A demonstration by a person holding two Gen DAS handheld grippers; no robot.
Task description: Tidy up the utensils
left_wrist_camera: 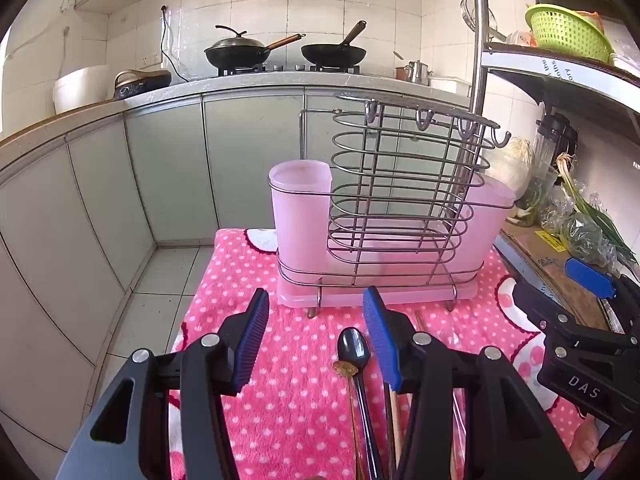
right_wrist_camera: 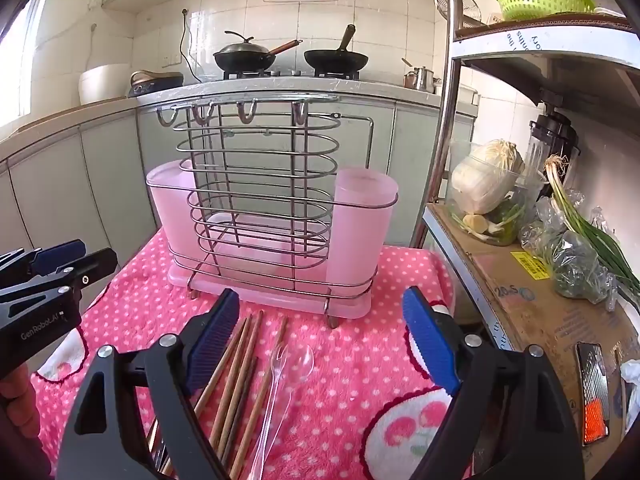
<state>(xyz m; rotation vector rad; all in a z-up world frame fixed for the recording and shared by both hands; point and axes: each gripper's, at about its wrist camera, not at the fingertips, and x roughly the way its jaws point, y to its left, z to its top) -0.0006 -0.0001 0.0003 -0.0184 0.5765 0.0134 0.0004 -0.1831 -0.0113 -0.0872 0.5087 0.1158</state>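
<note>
Behind chopsticks [right_wrist_camera: 236, 376]: wire rack [right_wrist_camera: 264, 208], pink cups [right_wrist_camera: 360, 224].

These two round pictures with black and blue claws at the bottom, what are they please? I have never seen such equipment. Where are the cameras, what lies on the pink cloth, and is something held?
A person holds one hand tool in each hand; no robot is here. Each tool has two blue-padded fingers and a wide-angle camera looking along them. One picture comes from the left gripper, the other from the right gripper. Both are open and hold nothing.

On the pink dotted cloth stands a wire utensil rack with pink plastic cups, seemingly empty. In front of it lie wooden chopsticks, a clear plastic spoon with a clear fork beside it, and a dark spoon.
</note>
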